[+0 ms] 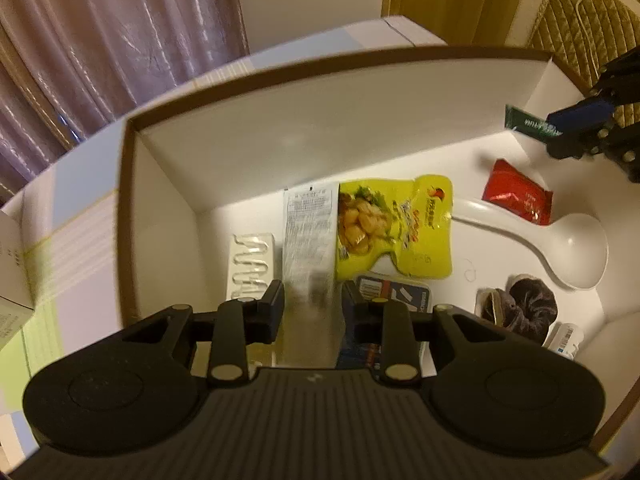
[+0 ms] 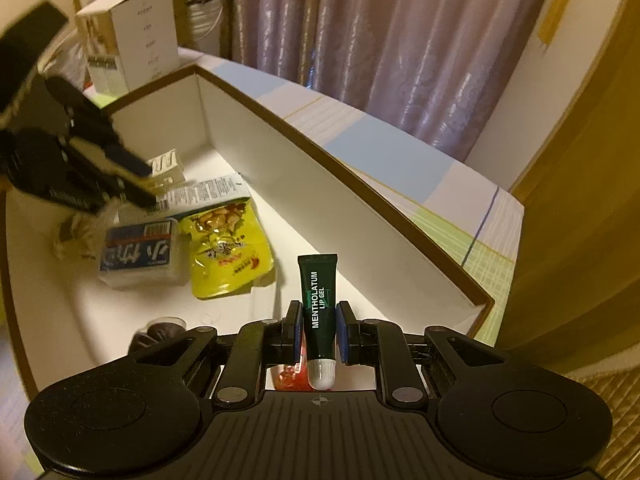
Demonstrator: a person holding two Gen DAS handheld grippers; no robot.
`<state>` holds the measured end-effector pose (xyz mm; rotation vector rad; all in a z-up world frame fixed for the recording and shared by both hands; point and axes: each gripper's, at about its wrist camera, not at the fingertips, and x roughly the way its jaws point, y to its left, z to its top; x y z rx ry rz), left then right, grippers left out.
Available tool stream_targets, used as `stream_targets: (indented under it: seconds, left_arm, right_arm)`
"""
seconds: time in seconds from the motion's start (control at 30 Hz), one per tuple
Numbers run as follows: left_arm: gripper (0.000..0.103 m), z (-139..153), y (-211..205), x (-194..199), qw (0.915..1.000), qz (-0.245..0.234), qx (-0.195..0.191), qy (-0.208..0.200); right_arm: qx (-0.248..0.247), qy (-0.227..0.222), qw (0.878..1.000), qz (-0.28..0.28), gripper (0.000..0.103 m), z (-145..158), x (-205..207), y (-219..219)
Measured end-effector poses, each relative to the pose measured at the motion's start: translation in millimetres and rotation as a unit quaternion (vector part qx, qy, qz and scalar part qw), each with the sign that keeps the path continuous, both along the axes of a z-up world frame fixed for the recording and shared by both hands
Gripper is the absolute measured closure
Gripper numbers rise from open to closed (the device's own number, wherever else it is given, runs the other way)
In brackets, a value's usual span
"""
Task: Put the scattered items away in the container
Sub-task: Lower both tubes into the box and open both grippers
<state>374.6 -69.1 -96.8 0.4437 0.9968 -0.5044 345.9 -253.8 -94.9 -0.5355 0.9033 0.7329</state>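
My left gripper point(image 1: 314, 300) is low inside the white brown-rimmed box point(image 1: 280, 68), shut on a clear packet with a printed label point(image 1: 308, 232). The packet's far end lies against a yellow snack pouch point(image 1: 396, 228). My right gripper point(image 2: 319, 312) is shut on a dark green lip gel tube point(image 2: 320, 308), held over the box's right end point(image 2: 320, 152) above a red sachet point(image 2: 288, 376). In the left wrist view the right gripper point(image 1: 580, 128) and the tube point(image 1: 528, 122) show at the far right. The right wrist view shows the left gripper point(image 2: 132, 184) blurred at the left.
On the box floor lie a white spoon point(image 1: 560, 240), a dark scrunchie point(image 1: 528, 308), a blue-and-white pack point(image 1: 404, 292), a small white box point(image 1: 252, 264) and a small bottle point(image 1: 566, 338). A white carton point(image 2: 132, 40) stands beyond the box on the checked cloth point(image 2: 384, 148).
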Motion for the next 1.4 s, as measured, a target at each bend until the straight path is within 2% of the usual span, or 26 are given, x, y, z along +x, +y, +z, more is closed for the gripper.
stream_targets:
  seconds: [0.1, 0.23, 0.3, 0.37, 0.53, 0.7, 0.73, 0.8, 0.87, 1.27, 1.4]
  left_arm:
    - [0.072, 11, 2, -2, 0.9999, -0.002, 0.0, -0.016]
    - [0.069, 17, 4, -4, 0.9998, -0.004, -0.007, -0.019]
    - [0.065, 18, 3, -6, 0.9997, -0.006, -0.004, -0.024]
    - [0.056, 17, 2, -8, 0.9995, -0.007, 0.002, -0.029]
    - [0.054, 17, 3, -8, 0.9996, -0.004, -0.001, -0.03]
    - [0.046, 19, 4, -11, 0.9997, -0.005, -0.006, -0.025]
    - [0.043, 18, 3, -12, 0.9996, -0.007, -0.006, -0.026]
    - [0.039, 18, 1, -14, 0.9996, -0.006, -0.002, -0.027]
    - [0.038, 17, 1, -15, 0.9997, -0.004, -0.002, -0.026]
    - [0.021, 30, -8, -28, 0.9987, -0.004, 0.011, -0.05]
    - [0.02, 36, -10, -33, 0.9983, -0.008, 0.012, -0.057]
  right_arm:
    - [-0.018, -0.007, 1.0, 0.011, 0.083, -6, 2, 5]
    - [-0.039, -0.017, 0.999, 0.02, 0.083, -15, 6, 11]
    - [-0.049, -0.031, 0.998, 0.021, 0.083, -20, 8, 13]
    - [-0.053, -0.041, 0.998, 0.014, 0.083, -24, 9, 13]
    - [-0.043, -0.033, 0.999, 0.0, 0.083, -24, 9, 8]
    - [-0.022, -0.019, 1.0, 0.001, 0.083, -18, -2, 5]
    - [-0.018, -0.015, 1.0, -0.001, 0.079, -17, -4, 4]
    - [-0.013, -0.021, 1.0, -0.014, 0.0, -14, -10, 3]
    - [0.002, -0.049, 0.999, -0.007, 0.0, -8, -22, 3]
    - [0.039, -0.02, 0.998, -0.046, 0.0, 9, -37, 7]
    - [0.042, -0.016, 0.998, -0.048, 0.0, 12, -43, 7]
